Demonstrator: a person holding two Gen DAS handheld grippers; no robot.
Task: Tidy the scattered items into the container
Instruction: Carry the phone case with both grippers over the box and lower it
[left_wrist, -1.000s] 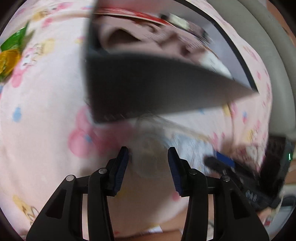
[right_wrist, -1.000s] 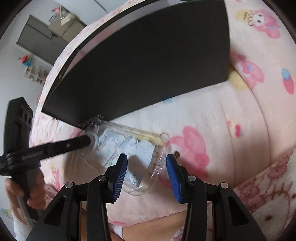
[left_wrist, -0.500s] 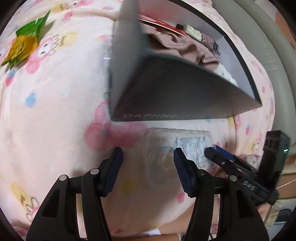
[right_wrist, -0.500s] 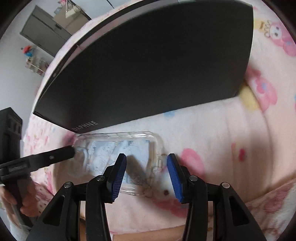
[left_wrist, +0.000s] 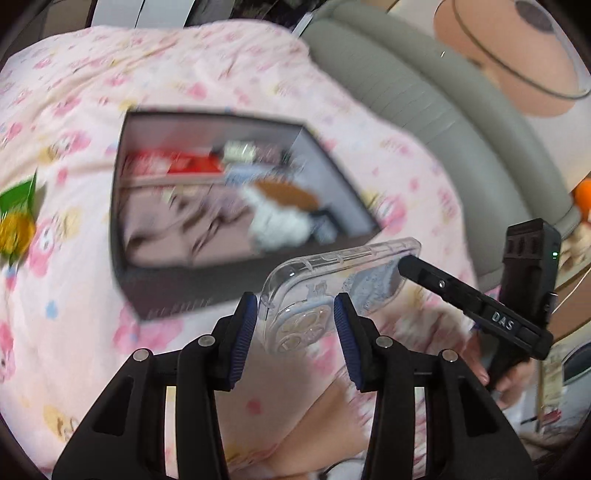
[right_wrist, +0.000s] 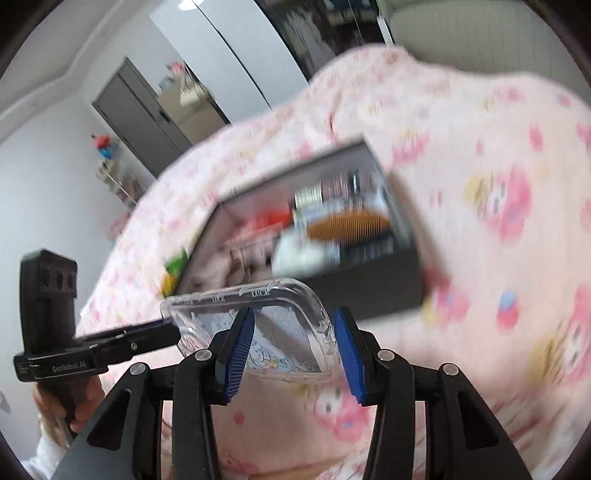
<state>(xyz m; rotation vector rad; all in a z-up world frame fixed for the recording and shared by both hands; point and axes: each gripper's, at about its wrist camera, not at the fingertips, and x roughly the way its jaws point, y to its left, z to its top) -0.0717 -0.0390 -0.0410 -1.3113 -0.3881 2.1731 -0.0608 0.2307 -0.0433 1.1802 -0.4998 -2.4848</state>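
Both tools gripping clear phone case (left_wrist: 332, 284), left tool (left_wrist: 293, 328) & right tool (right_wrist: 291, 345) each clamping one end, lifting it above bed nr box (left_wrist: 177, 299). Nxt: carrying over box opening, releasing.

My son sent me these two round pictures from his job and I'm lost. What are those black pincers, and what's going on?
Nothing robotic: a person holds a two-finger gripper in each hand, each carrying a wide-angle camera looking along its fingers. One picture comes from the left gripper, the other from the right gripper. Together they grip a clear phone case by opposite ends, raised above a pink cartoon blanket. Beyond it sits a dark box already holding blurry odds and ends. A green snack packet lies on the blanket.
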